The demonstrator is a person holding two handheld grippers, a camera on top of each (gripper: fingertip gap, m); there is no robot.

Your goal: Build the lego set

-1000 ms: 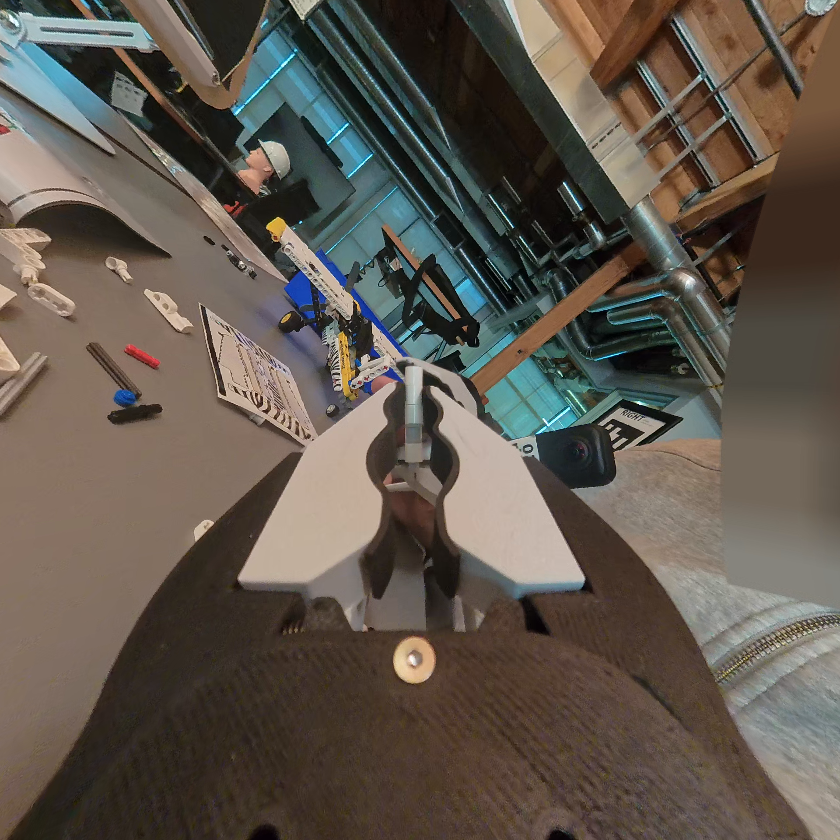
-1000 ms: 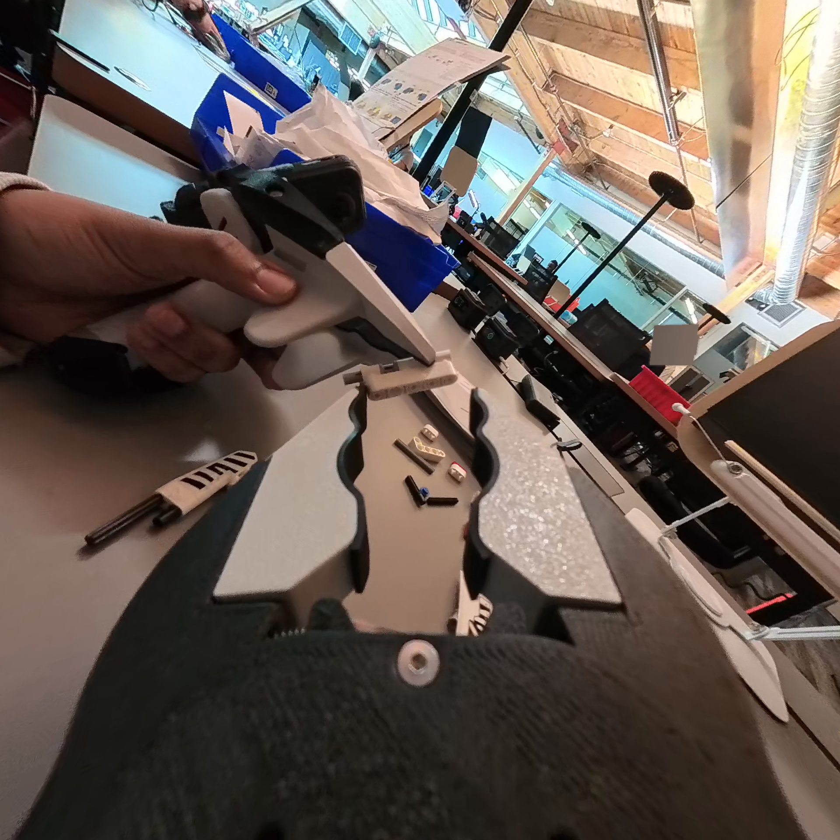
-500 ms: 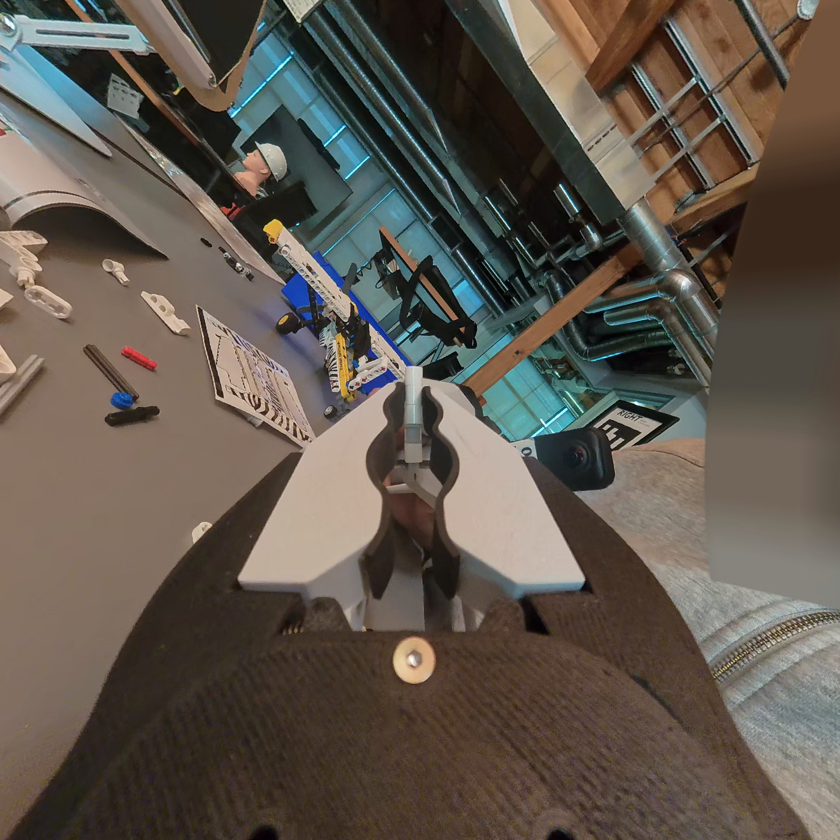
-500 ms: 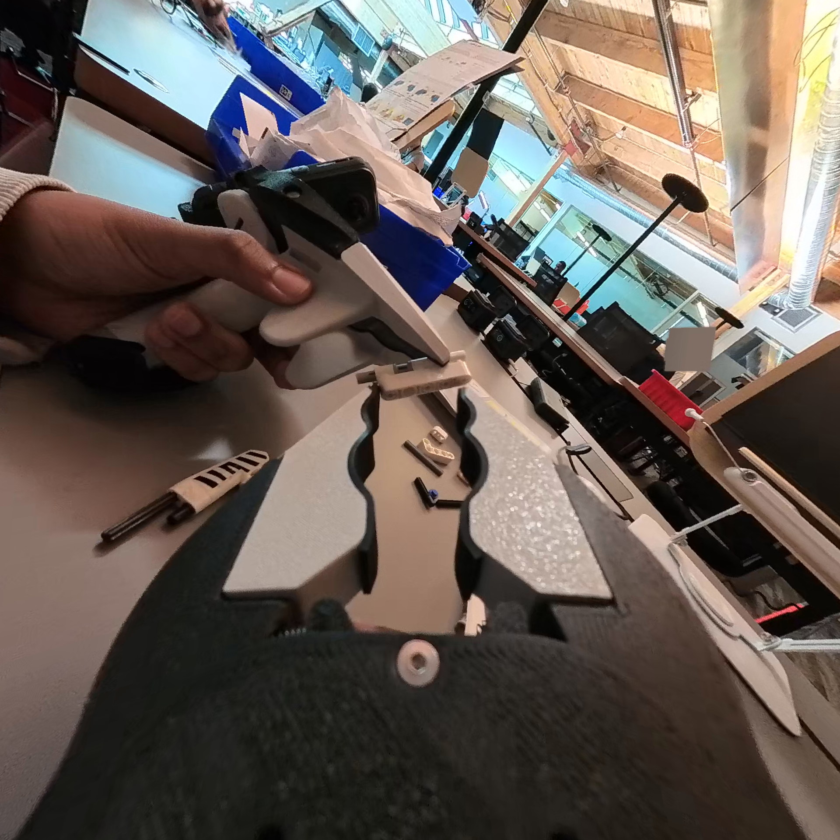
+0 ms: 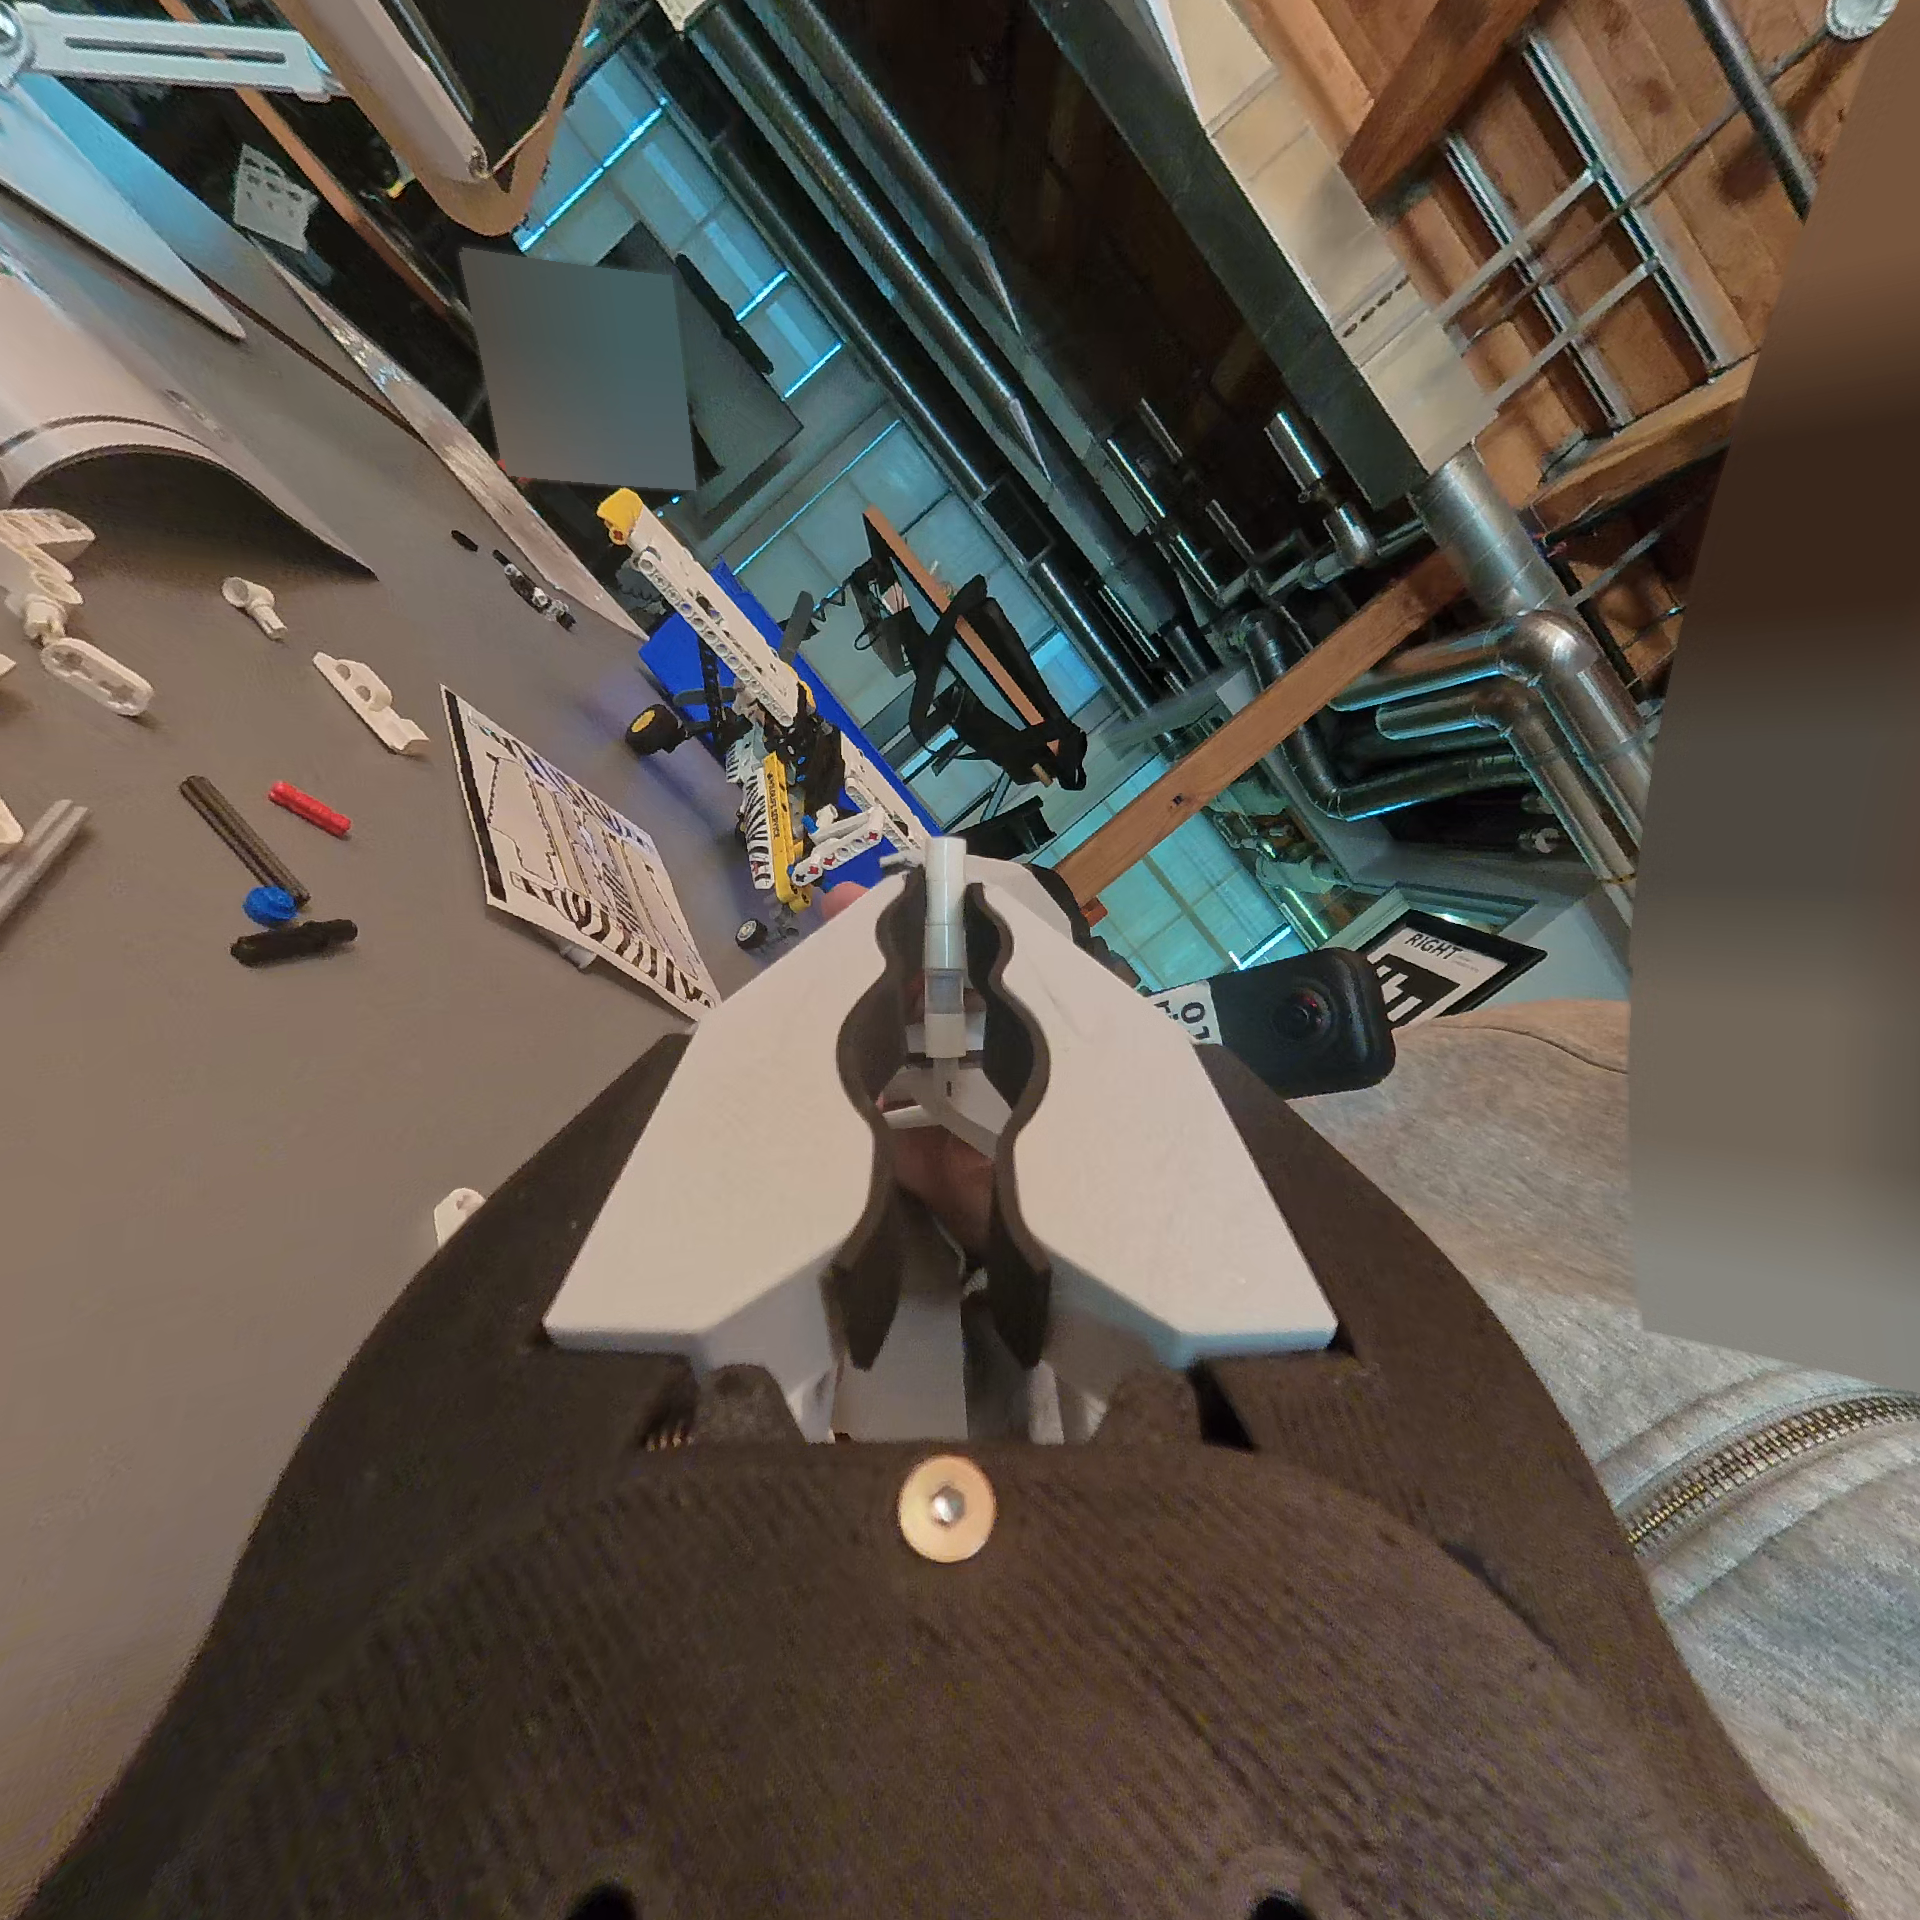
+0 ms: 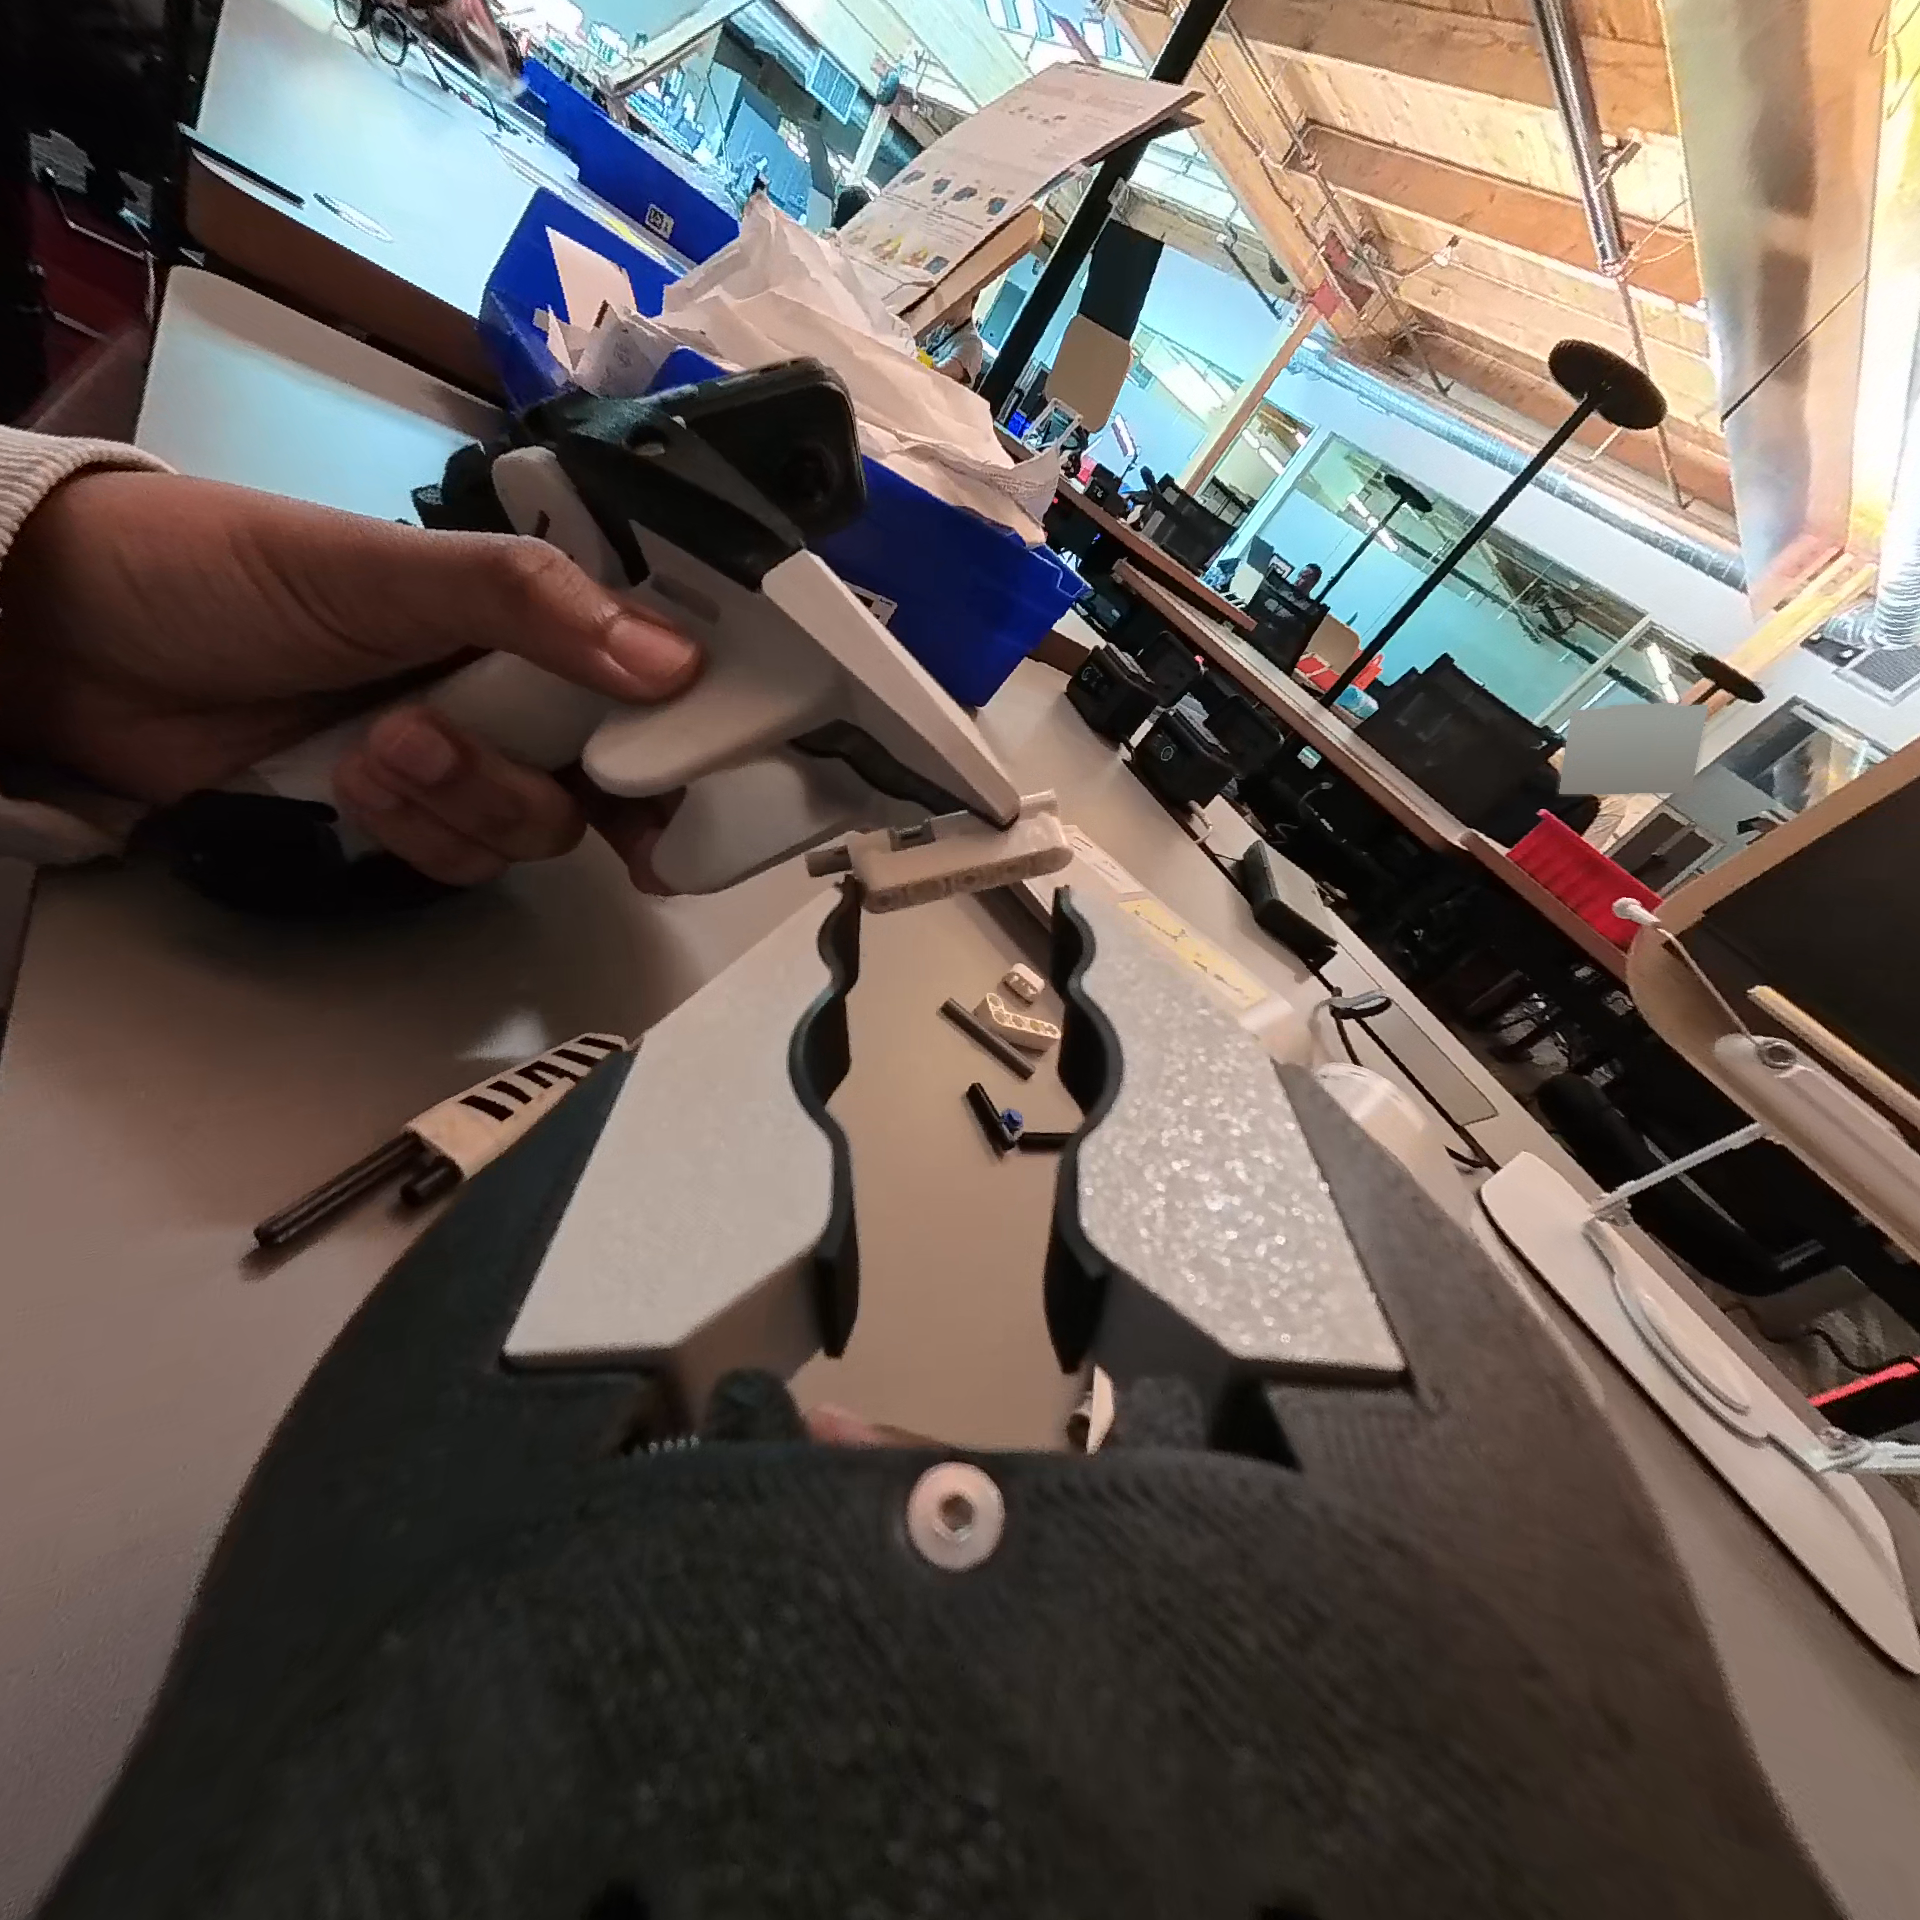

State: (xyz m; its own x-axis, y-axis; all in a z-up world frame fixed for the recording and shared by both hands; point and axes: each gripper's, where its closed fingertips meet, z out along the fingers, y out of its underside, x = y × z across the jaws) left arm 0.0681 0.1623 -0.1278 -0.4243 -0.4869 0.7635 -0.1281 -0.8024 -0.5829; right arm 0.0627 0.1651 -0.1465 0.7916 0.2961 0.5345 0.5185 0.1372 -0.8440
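My left gripper (image 5: 943, 883) is shut on a small light grey lego piece (image 5: 943, 940) and holds it above the table. In the right wrist view the same piece (image 6: 956, 857) shows as a short beam with a pin, clamped at the tip of the left gripper (image 6: 987, 810), which a hand (image 6: 312, 644) holds. My right gripper (image 6: 956, 914) is open and empty, its tips just below the held piece. A partly built white and yellow lego crane (image 5: 758, 748) stands on the table beyond the left gripper.
Loose parts lie on the grey table (image 5: 208, 1091): black axles (image 5: 244, 836), a red pin (image 5: 309, 808), a blue pin (image 5: 268, 902), white beams (image 5: 369, 701) and a striped sticker sheet (image 5: 571, 862). A striped panel with black axles (image 6: 436, 1132) and a blue bin (image 6: 914, 571) show in the right view. Left and right tips are no more than a few centimetres apart.
The right gripper has crept closer under the held piece, its jaws slightly narrower. The left gripper keeps its grip and has barely moved.
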